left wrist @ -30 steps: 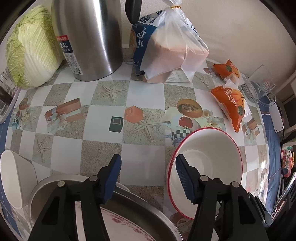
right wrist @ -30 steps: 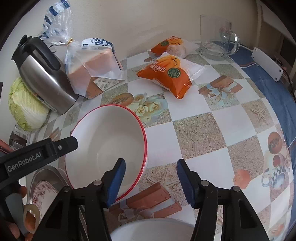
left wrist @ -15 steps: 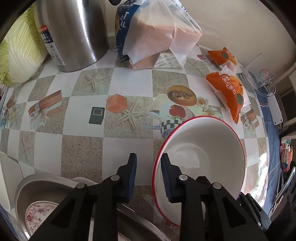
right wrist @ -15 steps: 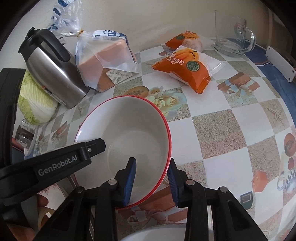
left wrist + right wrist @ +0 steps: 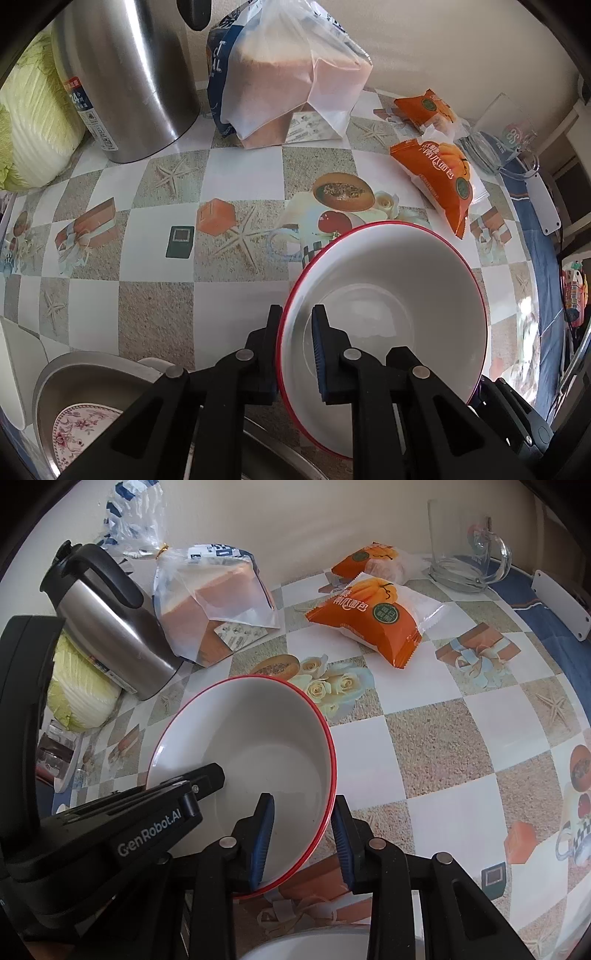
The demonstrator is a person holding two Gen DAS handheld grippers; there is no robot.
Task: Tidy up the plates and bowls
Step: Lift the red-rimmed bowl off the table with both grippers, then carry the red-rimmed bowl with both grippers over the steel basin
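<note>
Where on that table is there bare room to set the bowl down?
Free: the checked cloth between the kettle and the steel basin, left of the bowl; also the patch right of the bowl, below the orange packets. Crowded: the back edge, with cabbage, bread bag and glass mug.

A home kitchen table — a patterned oilcloth (image 5: pixel 155 258) carries a steel thermos jug (image 5: pixel 125 74), bagged bread (image 5: pixel 288 74), a cabbage (image 5: pixel 33 122), 2 snack packets (image 5: pixel 373 620) and a glass mug (image 5: pixel 465 550).

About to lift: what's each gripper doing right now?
Left gripper: just closed, shut on the red-rimmed bowl rim.
Right gripper: just closed, shut on the same bowl's opposite rim.
</note>
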